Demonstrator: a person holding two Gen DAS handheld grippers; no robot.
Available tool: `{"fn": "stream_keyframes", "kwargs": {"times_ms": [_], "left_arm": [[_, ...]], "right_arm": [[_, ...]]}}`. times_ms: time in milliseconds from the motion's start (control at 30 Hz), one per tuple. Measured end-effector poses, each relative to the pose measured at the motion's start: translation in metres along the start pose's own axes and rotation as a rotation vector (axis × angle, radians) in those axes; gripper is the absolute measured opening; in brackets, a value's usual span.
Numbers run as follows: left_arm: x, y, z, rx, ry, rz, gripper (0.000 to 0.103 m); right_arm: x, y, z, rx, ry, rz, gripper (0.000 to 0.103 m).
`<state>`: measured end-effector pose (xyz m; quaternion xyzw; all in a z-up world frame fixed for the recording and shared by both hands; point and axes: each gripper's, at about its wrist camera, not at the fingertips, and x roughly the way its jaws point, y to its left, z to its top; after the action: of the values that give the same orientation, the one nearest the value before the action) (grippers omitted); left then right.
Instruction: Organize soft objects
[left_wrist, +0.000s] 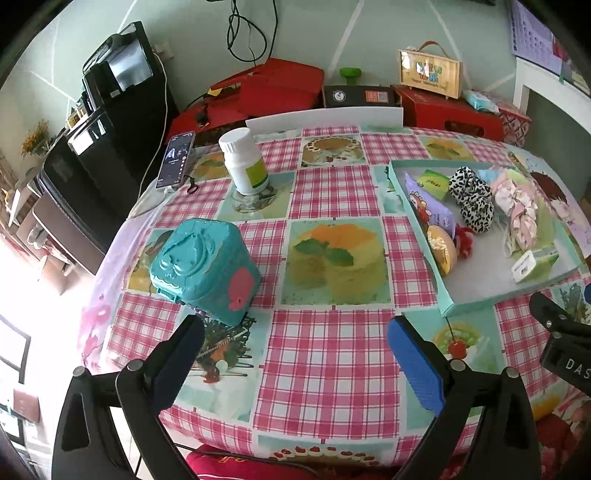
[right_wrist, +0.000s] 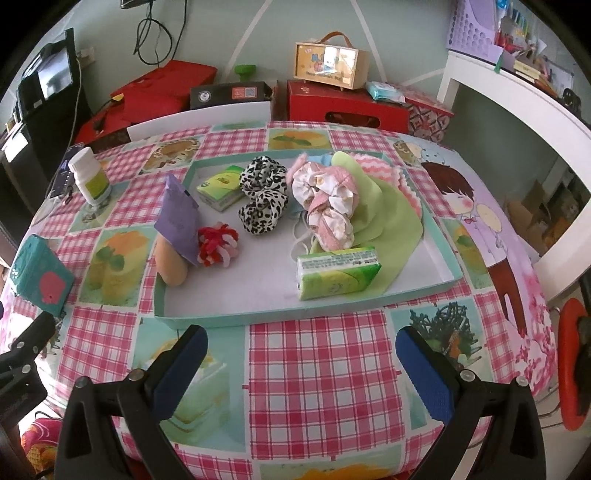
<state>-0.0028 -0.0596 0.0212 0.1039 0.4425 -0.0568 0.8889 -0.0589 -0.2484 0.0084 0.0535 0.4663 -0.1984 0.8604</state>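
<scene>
Currently, landmark: shallow mint-green cardboard tray (right_wrist: 448, 275) with white floor, on the desk (right_wrist: 317, 369) with its pink-check cake-print cloth.
Soft things location: all seen ones lie inside the tray, none on the cloth around it.
Tray contents: black-and-white leopard-print fabric scrunchie (right_wrist: 263, 195) at tray middle; pink-and-white frilly scrunchies (right_wrist: 325, 206) just beside it, resting on a light green cloth (right_wrist: 395, 225); red-and-white woolly pompom (right_wrist: 216, 245) touching a purple foil pouch (right_wrist: 179, 221); tan rounded plush piece (right_wrist: 170, 264) leaning at the tray's left wall.
Tissue packs: green pocket tissue pack (right_wrist: 336, 275) at the tray's near side, a second green pack (right_wrist: 219, 186) at its far side.
Why so placed: judged as gathering, the tray working as one collecting bin; the scene fits sorting finished or items about to be taken out, can't tell which.
Outside tray: teal embossed plastic box (left_wrist: 203, 266) with a pink clasp, well left of the tray; white plastic pill bottle (left_wrist: 245, 160) far-left of it; both hard, likely left out on purpose.
Left hand-held gripper (left_wrist: 295, 365): wide, nothing between the blue pads, over bare cloth left of the tray.
Right hand-held gripper (right_wrist: 301, 373): wide, empty, hovering just before the tray's near wall.
Readable writing: "DAS" on the black housing at the left view's right edge; bottle label, tissue print and the wooden case lettering behind the desk too small to read.
</scene>
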Motion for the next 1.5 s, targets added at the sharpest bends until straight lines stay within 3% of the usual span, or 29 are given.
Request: {"fn": "stream_keyframes", "kwargs": {"times_ms": [1500], "left_arm": [[-0.02,0.01,0.006,-0.034,-0.008,-0.048,0.099]], "right_arm": [[-0.013,-0.004,0.002,-0.032,-0.016,-0.03,0.103]]}}
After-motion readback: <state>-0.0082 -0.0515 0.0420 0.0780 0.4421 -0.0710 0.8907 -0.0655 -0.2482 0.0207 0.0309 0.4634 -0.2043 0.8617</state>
